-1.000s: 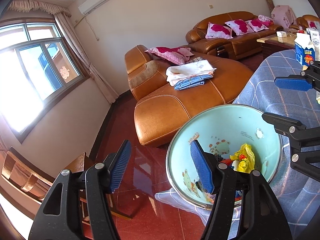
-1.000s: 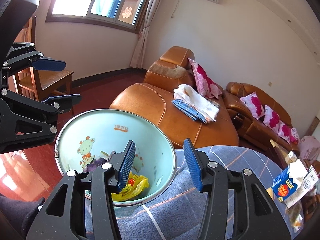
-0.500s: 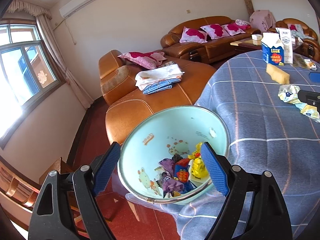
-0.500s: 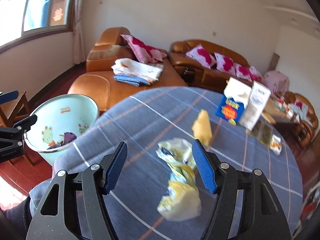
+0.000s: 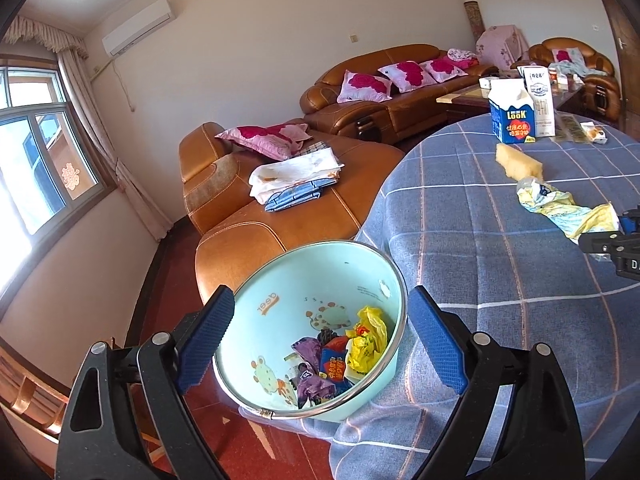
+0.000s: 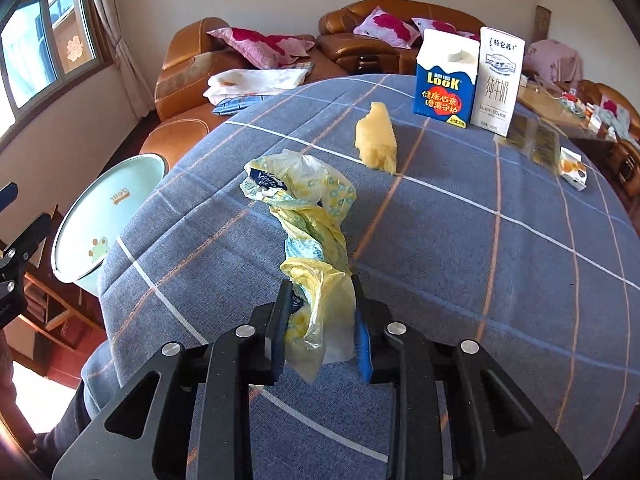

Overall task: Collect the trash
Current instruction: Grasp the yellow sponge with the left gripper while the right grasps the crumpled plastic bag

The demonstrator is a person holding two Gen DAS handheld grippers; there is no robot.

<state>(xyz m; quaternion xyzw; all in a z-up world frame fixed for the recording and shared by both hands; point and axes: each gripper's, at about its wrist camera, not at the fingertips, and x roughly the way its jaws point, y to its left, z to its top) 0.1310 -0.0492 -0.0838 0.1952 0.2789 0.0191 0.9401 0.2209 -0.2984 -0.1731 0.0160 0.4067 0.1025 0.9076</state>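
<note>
Round table under a blue checked cloth [image 6: 480, 248], and at its far side a blue LOOK carton [image 6: 444, 78] stands touching a white milk carton [image 6: 498, 80]. A small white box [image 6: 574, 170] lies off to the right. Behind, a brown leather sofa [image 5: 288, 216] carries folded laundry [image 5: 296, 178] and pink floral cushions [image 5: 400, 76]. Bright window [image 5: 36, 168] on the left, air conditioner [image 5: 138, 26] high on the wall.

Crinkly plastic wrapper [image 6: 316, 216]; matt woven tablecloth [image 6: 480, 248]; glossy leather sofa [image 5: 280, 232].
</note>
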